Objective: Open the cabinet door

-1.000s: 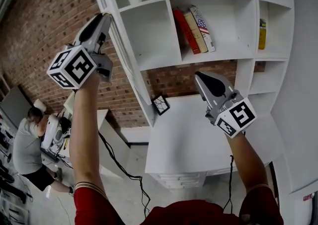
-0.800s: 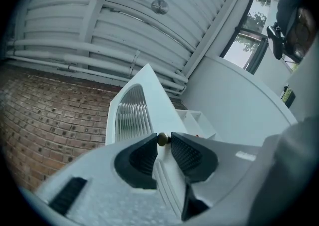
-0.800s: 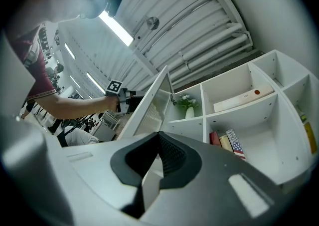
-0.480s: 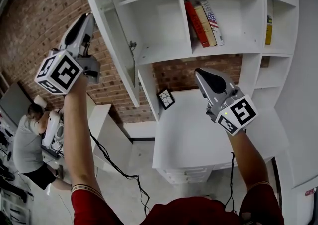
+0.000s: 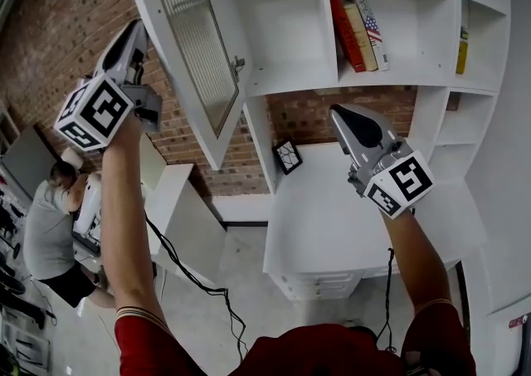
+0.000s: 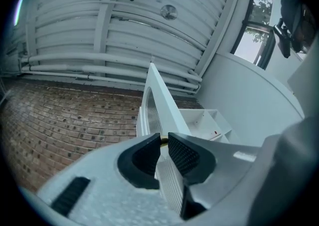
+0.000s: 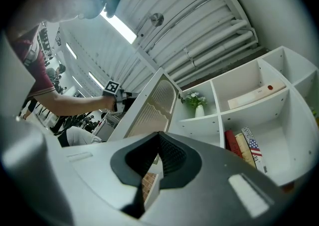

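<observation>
Head view: the cabinet door (image 5: 195, 42), ribbed glass in a white frame, stands swung open at the upper left of the white shelf unit (image 5: 290, 75). Your left gripper (image 5: 135, 32) is raised just left of the door's outer edge. Its jaws have just been closing and sit narrowly apart, pinching nothing. Your right gripper (image 5: 342, 113), jaws pressed together and empty, hangs over the white desk (image 5: 332, 225), below the shelved books (image 5: 358, 30), well right of the door.
</observation>
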Available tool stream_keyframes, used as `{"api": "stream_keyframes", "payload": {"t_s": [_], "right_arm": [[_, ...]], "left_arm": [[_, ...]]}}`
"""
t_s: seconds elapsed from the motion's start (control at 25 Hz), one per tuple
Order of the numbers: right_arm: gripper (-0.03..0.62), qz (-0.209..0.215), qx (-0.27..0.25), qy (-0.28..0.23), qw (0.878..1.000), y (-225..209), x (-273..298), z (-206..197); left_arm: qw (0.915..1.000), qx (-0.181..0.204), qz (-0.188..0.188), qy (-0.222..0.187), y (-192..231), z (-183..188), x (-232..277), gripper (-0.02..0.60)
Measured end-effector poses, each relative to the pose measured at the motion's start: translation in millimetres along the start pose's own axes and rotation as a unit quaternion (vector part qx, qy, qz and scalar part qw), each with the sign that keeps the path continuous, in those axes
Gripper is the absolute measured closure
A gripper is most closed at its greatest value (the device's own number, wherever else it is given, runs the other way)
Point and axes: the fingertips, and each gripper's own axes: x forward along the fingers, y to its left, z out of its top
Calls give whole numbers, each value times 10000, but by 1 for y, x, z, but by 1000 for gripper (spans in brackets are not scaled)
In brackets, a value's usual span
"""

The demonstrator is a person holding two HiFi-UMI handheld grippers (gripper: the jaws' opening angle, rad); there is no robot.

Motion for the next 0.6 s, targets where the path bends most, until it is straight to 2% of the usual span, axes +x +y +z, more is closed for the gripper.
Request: {"api": "stream_keyframes", "payload": {"t_s": [0.36,0.6], "right_arm": [[582,-173,-24,215,9996,10,-1,1],[582,-326,-92,354,9988,22,-14,11]], "left_arm": [[10000,6,7,0,9,-3,-6,557],[9998,186,-34,-40,-2,-6,-49,559]]}}
